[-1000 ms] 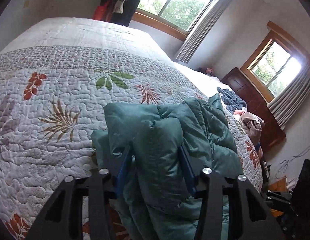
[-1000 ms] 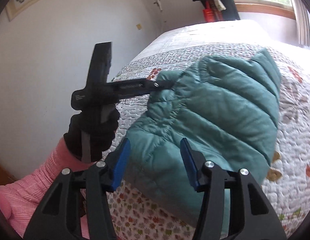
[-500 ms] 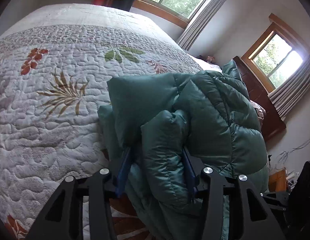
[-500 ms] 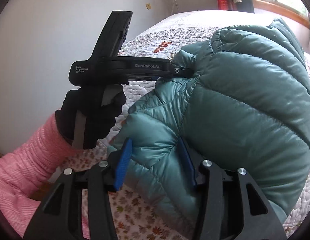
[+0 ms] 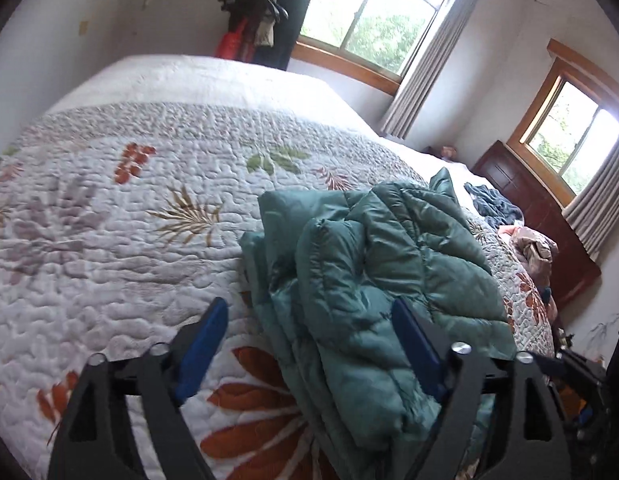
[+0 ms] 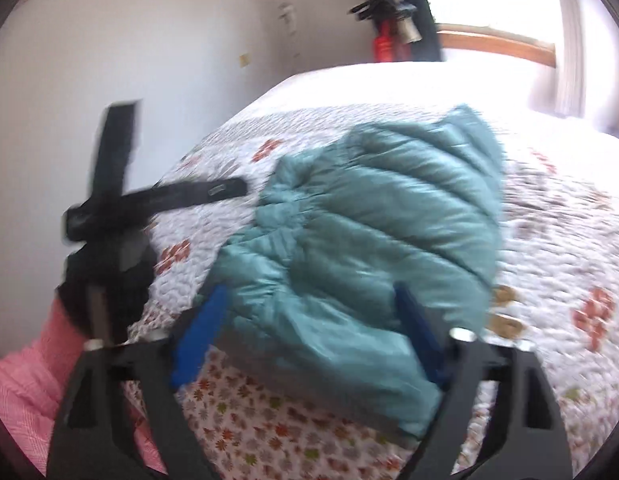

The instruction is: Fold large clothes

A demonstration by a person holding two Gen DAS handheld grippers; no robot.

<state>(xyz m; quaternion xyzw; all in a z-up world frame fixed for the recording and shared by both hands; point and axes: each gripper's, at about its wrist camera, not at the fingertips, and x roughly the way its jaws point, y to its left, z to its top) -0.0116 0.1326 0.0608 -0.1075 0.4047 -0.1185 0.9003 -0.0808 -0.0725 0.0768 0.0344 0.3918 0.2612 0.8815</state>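
Note:
A teal quilted puffer jacket lies folded in a bundle near the front edge of the bed. My left gripper stands open just in front of it, its blue pads spread to either side of the jacket's near end. In the right wrist view the same jacket rests on the quilt, and my right gripper is open with its fingers wide around the near edge. The left gripper shows there from the side, blurred, held by a gloved hand, clear of the jacket's left end.
The bed carries a white floral quilt. Loose clothes lie at its far right side beside a dark wooden dresser. Coats hang on a rack by the window. A pink sleeve is at the lower left.
Both grippers have opened and let go of the jacket, which has dropped from the air onto the quilt. The left gripper has drawn back from it.

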